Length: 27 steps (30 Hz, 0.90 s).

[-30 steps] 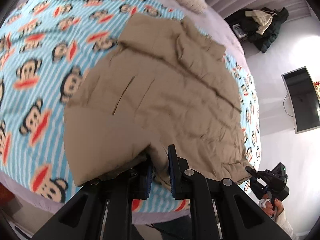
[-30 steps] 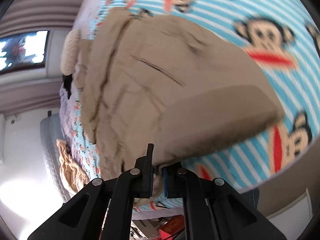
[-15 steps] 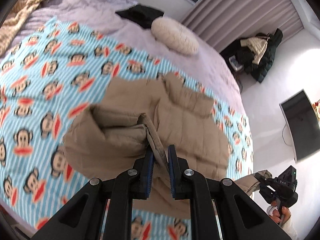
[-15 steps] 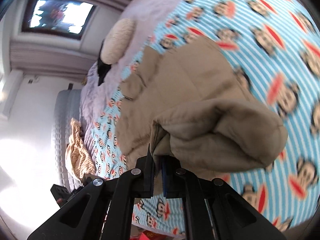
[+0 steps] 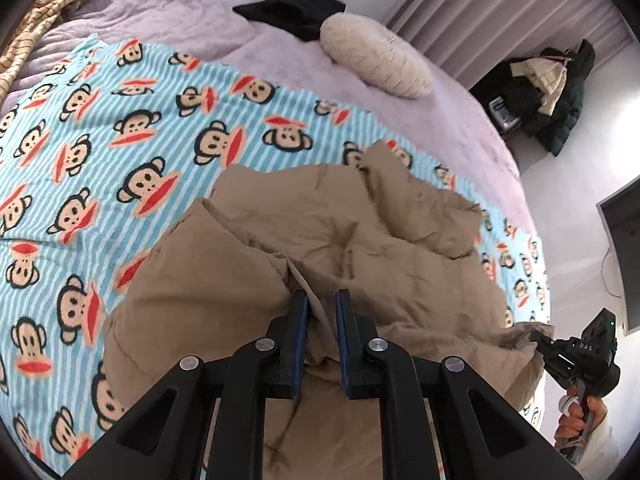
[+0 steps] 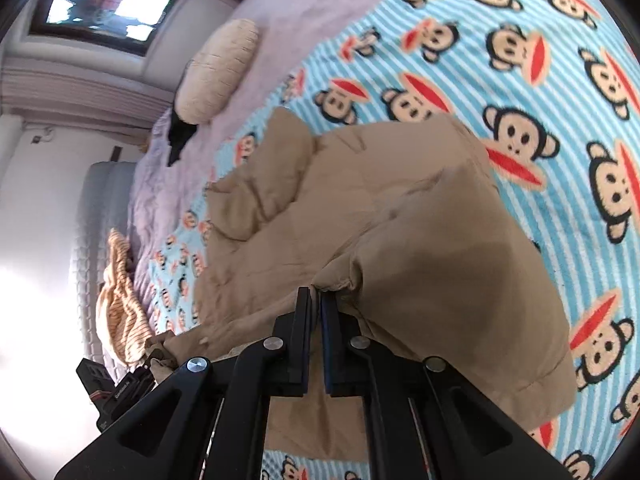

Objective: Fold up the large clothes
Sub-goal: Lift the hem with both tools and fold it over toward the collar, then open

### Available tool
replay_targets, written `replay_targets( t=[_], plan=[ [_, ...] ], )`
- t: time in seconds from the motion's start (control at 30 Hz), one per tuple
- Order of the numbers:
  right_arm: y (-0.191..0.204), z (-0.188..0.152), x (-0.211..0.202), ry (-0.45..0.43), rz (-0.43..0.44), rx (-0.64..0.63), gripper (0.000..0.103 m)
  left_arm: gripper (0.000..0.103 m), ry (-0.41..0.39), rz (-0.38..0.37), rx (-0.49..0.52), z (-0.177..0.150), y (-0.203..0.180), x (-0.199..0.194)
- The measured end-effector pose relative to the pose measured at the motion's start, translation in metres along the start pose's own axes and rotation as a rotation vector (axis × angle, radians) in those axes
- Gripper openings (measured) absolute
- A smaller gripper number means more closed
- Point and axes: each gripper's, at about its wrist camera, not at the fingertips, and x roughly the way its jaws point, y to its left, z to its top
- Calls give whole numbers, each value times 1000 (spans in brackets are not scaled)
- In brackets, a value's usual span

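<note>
Fold partly made: the jacket (image 5: 360, 248) lies near the bed's (image 5: 168, 20) foot edge, its hem doubled over the body, left tool (image 5: 320, 320) and right tool (image 6: 315, 312) each clenched on cloth, lay-down and further folds outstanding.

Bed (image 5: 420, 92), curtains (image 5: 480, 12) (window (image 6: 108, 4) bright)

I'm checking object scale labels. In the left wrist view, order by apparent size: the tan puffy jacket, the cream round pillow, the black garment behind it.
1. Tan puffy jacket, nearest the camera.
2. Cream round pillow.
3. Black garment, partly hidden, so unsure.
</note>
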Motion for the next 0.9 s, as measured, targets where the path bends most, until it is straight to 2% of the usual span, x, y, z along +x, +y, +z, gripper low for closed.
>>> replay_targets(
  t=[0.1,0.23,0.3,0.4,0.43,0.47,0.5,0.53,0.6,0.63,0.73,0.83,0.9],
  plan=[
    [-4,11,13,-14,-22,16,5,15,2,12,3,17,4,18],
    [4,37,28,-49,-76,-24,5,15,-21,45,23,43,2,41],
    [4,48,38,-45,-109,-21,5,16,-13,87,35,51,0,52],
    [4,56,42,-14,-128,-22,6,18,2,107,62,55,2,50],
    [5,57,39,-9,-134,-37,6,26,6,108,69,56,5,48],
    [6,56,33,-3,-143,-63,7,59,7,113,72,57,10,44],
    [7,55,26,-2,-153,-92,15,82,-12,129,74,56,17,37],
    [6,54,19,-7,-173,-117,38,82,-35,141,77,55,21,31],
    [1,53,1,-44,-238,-160,70,82,-22,142,85,56,33,25],
    [-3,53,-8,-71,-264,-177,71,82,-11,142,72,56,42,24],
    [-21,59,-15,-70,-309,-154,71,82,44,116,29,60,66,34],
    [-43,70,-7,-40,-326,-130,71,82,116,11,-48,62,88,55],
    [-57,73,2,-12,-321,-108,71,82,170,-49,-64,61,93,71]
  ],
)
